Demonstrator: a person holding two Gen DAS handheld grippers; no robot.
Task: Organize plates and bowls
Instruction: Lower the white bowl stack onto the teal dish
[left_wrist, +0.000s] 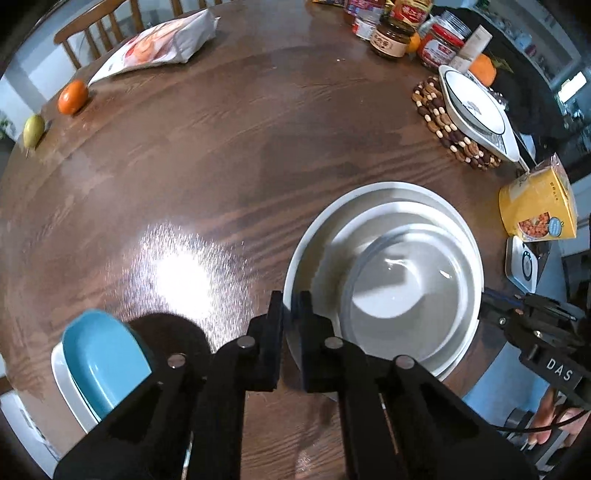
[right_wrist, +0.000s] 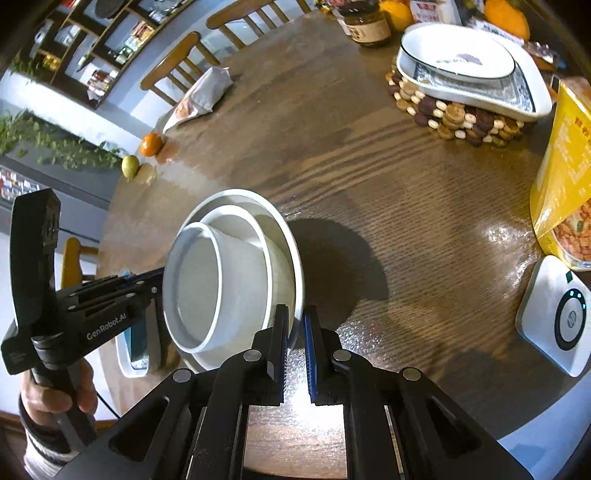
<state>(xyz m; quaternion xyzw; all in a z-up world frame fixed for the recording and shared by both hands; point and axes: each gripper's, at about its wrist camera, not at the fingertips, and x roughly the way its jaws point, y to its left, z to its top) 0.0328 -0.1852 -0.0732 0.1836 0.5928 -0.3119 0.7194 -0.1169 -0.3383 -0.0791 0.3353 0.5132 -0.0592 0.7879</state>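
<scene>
A stack of three nested white bowls (left_wrist: 384, 273) is held above the brown round table (left_wrist: 221, 166). My left gripper (left_wrist: 291, 306) is shut on the rim of the largest bowl at its near left side. My right gripper (right_wrist: 295, 321) is shut on the same outer rim (right_wrist: 295, 258) at the opposite side. The stack appears tilted in the right wrist view, casting a shadow on the table. A blue dish on a white dish (left_wrist: 99, 362) sits at the near left edge. Two stacked white patterned dishes (right_wrist: 469, 77) rest on a beaded trivet (right_wrist: 454, 118) at the far right.
An orange (left_wrist: 72, 96) and a green fruit (left_wrist: 33, 130) lie at the far left edge, beside a snack bag (left_wrist: 162, 44). Jars (left_wrist: 391, 37) stand at the back. A yellow packet (right_wrist: 565, 173) and a white device (right_wrist: 557, 314) sit at the right.
</scene>
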